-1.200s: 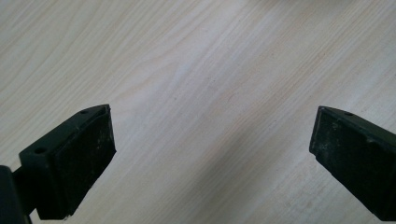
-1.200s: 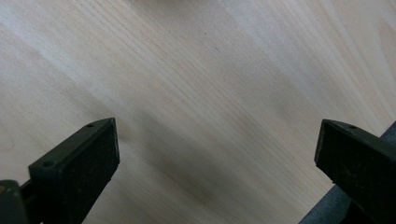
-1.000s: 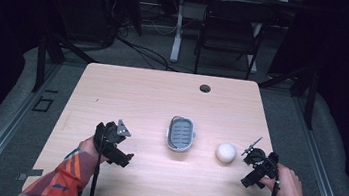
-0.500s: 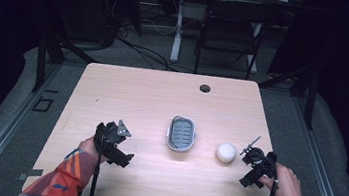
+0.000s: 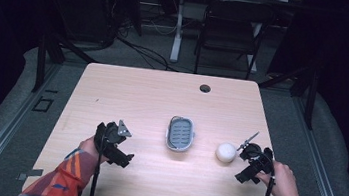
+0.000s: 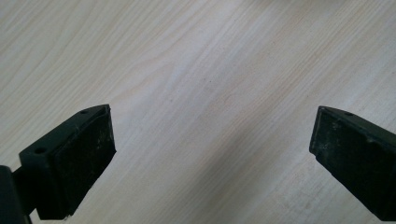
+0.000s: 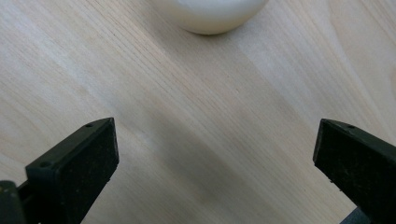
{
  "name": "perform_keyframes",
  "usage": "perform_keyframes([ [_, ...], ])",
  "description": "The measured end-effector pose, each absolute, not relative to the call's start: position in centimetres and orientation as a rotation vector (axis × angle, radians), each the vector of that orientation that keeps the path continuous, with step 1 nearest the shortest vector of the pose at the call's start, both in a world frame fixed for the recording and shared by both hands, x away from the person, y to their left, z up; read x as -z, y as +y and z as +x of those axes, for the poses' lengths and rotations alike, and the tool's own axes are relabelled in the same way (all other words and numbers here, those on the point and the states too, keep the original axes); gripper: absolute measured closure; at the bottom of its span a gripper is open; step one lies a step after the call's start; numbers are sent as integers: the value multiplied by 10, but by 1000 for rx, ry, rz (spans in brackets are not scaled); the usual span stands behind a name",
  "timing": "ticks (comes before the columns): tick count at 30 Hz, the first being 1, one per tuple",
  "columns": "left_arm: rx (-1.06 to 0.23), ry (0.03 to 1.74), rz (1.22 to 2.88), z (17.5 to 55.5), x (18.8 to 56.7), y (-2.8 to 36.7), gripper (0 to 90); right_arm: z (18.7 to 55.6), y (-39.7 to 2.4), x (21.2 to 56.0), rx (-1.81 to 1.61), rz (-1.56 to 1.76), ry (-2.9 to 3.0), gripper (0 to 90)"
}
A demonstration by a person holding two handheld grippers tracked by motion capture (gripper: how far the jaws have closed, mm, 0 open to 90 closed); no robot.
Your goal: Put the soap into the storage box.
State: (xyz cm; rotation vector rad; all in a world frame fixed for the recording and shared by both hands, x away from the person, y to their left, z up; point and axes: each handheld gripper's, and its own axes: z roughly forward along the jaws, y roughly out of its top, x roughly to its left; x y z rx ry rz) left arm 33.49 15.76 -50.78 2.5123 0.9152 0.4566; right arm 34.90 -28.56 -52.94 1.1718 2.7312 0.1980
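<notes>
At the near edge of the pale wooden tabletop (image 5: 153,90), two forearms in orange, blue and red plaid sleeves (image 5: 59,182) come in from below, each hand wrapped around a black hand-held gripper with a cable trailing back toward the person. The left hand (image 5: 90,146) holds the left gripper (image 5: 113,138) low over the wood with its grey three-cornered plate on top, the forearm angled inward and forward; in the left gripper view its fingers (image 6: 70,161) stand wide apart and released, with bare wood grain between them. The right hand (image 5: 283,181) holds the right gripper (image 5: 249,150) tilted forward and inward, the forearm slanting in from the near right corner. In the right gripper view its fingers (image 7: 74,170) are likewise spread and released, nothing between them, and the smooth cream-white round ball (image 7: 210,14) lies on the tabletop just beyond the fingertips, roughly centred on the gap but not within it. From the high view that ball (image 5: 226,152) sits just beside the right gripper's tips. Farther to the inner side of those fingers, between the two grippers and apart from both, rests a small grey oval tray with a slotted floor (image 5: 180,133). Well beyond the fingers, near the far edge, is a dark round cable hole (image 5: 205,88); past the tabletop stands a black folding chair (image 5: 231,32) on the floor.
</notes>
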Motion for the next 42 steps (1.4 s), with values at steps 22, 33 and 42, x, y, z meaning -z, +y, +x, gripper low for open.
perform_keyframes([
  [22, -449, 914, 2517, 336, 509, 156, 1, 368, -268, 528, -229, 1187, 2753, 0],
  [33, -453, 913, 2517, 336, 510, 156, 1, 382, -259, 527, -215, 1168, 2788, 0],
  [42, -454, 912, 2519, 336, 510, 156, 1, 393, -252, 529, -169, 1156, 2793, 0],
])
